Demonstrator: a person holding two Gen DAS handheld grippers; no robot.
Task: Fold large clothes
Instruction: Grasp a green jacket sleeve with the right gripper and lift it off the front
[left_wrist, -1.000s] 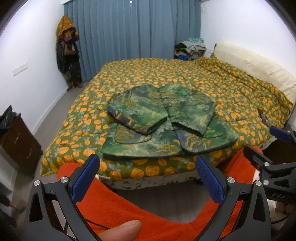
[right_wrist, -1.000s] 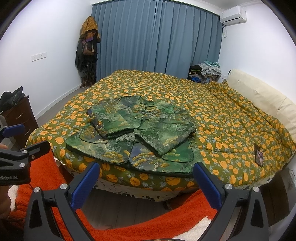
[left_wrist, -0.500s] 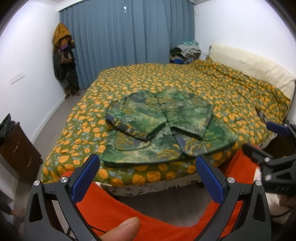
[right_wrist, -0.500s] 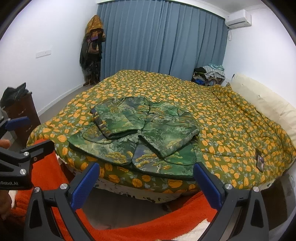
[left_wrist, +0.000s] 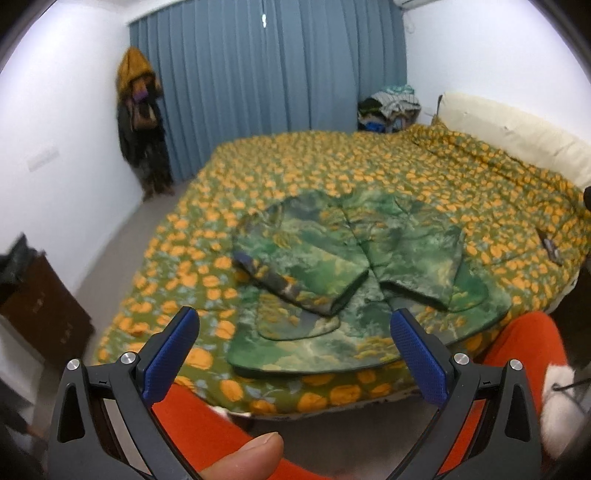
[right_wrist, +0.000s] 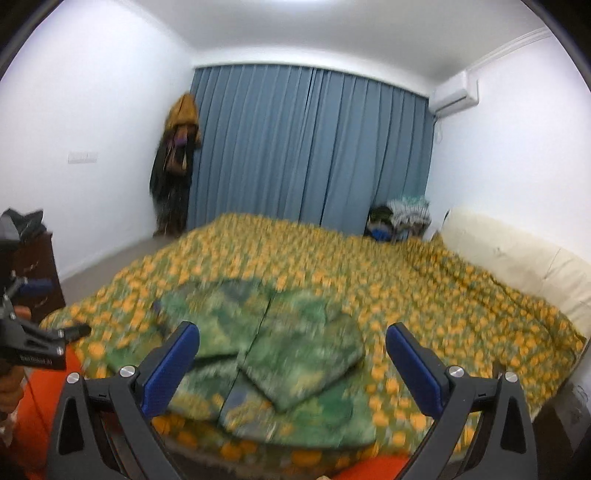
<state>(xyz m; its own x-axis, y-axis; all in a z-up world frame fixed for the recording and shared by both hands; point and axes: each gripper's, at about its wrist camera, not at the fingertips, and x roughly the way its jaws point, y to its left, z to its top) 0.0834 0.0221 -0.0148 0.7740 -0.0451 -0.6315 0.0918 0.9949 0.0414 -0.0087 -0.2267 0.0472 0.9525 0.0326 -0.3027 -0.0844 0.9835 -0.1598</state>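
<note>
A green patterned jacket (left_wrist: 351, 280) lies flat on the bed (left_wrist: 369, 170), near the foot edge, with both sleeves folded in across its front. It shows blurred in the right wrist view as the jacket (right_wrist: 280, 354). My left gripper (left_wrist: 295, 347) is open, held in front of the bed's near edge and apart from the jacket. My right gripper (right_wrist: 291, 358) is open too, with nothing between its blue pads. The left gripper (right_wrist: 37, 339) also appears at the left edge of the right wrist view.
An orange-flowered green quilt covers the bed. A cream headboard (left_wrist: 517, 133) is at right, a small dark object (left_wrist: 552, 249) lies on the quilt. A dark cabinet (left_wrist: 40, 306) stands left. Hanging coats (left_wrist: 142, 125) and a clothes pile (left_wrist: 391, 107) flank blue curtains (left_wrist: 277, 85). Orange trousers (left_wrist: 517, 354) are near.
Both grippers have moved closer to the bed and the right one has tilted upward, showing more wall and ceiling. The jacket has not moved. Both stay open.
</note>
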